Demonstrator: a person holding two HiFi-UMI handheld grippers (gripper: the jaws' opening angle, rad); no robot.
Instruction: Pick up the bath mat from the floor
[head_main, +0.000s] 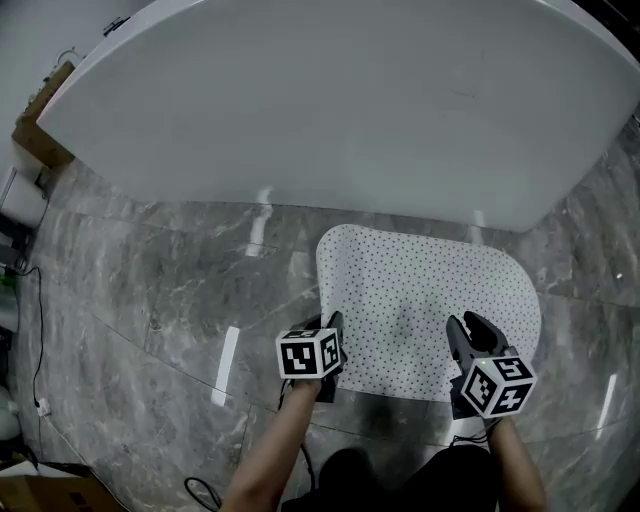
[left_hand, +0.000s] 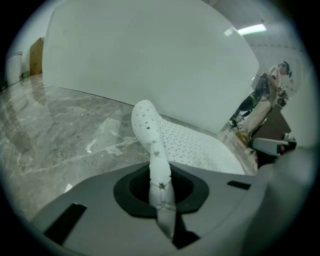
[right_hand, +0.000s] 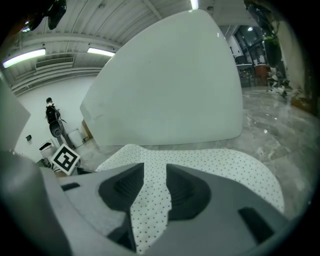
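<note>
Mat (head_main: 430, 300) edge pinched shut in left hand-held gripper (left_hand: 160, 180); right hand-held gripper (right_hand: 154, 180) half-open astride edge: clamp there first, then lift evenly.

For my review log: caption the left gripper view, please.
Left gripper shut on the bath mat's lifted edge, grey marble floor and white tub beyond.

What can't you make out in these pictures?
- The mat, near corners: head view, covered by the left gripper and right gripper.
- Right gripper's hold: its view shows mat in the gap between parted jaws; whether the pads press it is unclear.
- Tub: head view, cut off by the top edge.
- Person: right gripper view, far off, too small.
- Clutter at right: left gripper view, blurred by the wide lens.
</note>
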